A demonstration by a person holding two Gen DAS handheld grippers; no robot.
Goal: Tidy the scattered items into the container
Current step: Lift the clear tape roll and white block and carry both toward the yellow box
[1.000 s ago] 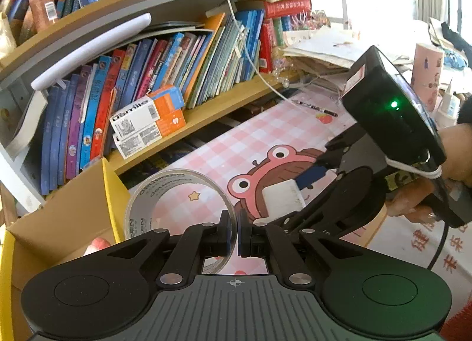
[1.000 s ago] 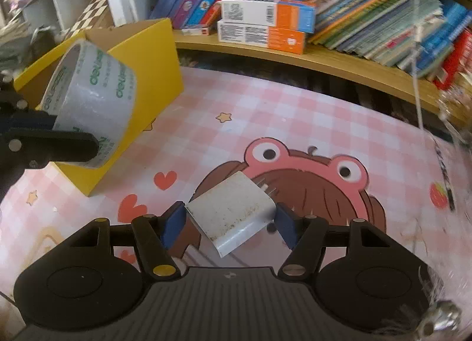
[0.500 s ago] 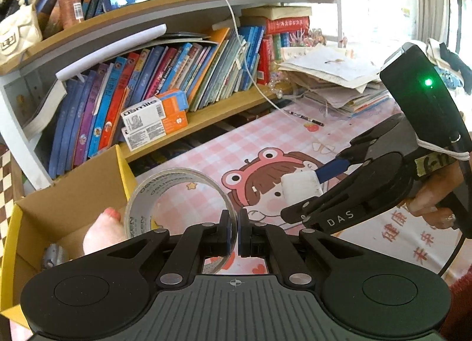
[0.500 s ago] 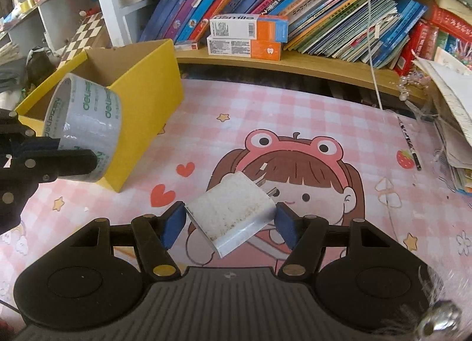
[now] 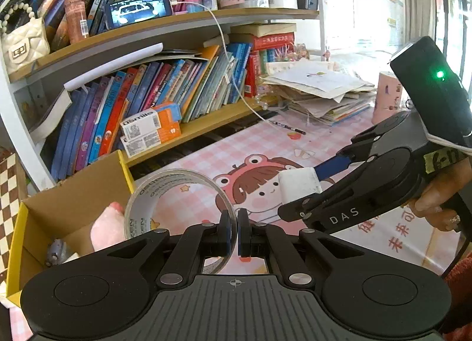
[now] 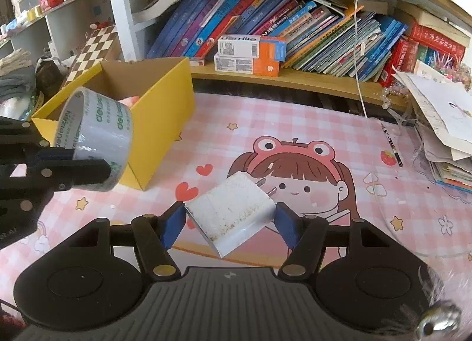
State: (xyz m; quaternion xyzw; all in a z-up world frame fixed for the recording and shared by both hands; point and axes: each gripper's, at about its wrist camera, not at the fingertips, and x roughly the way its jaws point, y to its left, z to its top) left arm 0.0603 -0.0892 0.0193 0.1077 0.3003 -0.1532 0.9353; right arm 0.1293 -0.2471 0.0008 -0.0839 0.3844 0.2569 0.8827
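Observation:
My left gripper [image 5: 235,233] is shut on the wall of a clear tape roll [image 5: 177,211], held in the air just right of the yellow cardboard box [image 5: 70,208]. In the right wrist view the same tape roll [image 6: 96,137] hangs in front of the yellow box [image 6: 160,122], with the left gripper [image 6: 97,171] pinching its lower edge. My right gripper [image 6: 228,223] is shut on a white charger plug [image 6: 233,211], its prongs pointing away, above the pink mat. From the left wrist view the charger [image 5: 299,184] sits in the right gripper [image 5: 301,190].
A pink soft toy [image 5: 107,229] and a small grey item [image 5: 57,252] lie inside the box. A bookshelf [image 6: 295,78] with books and two orange-white boxes [image 6: 250,55] runs along the back. A paper stack [image 6: 442,122], a pen [image 6: 391,144] and a clear dish rim [image 6: 413,240] lie right.
Both grippers have risen and drawn back from the mat, each keeping its item. More of the box's inside and the upper shelf shows now.

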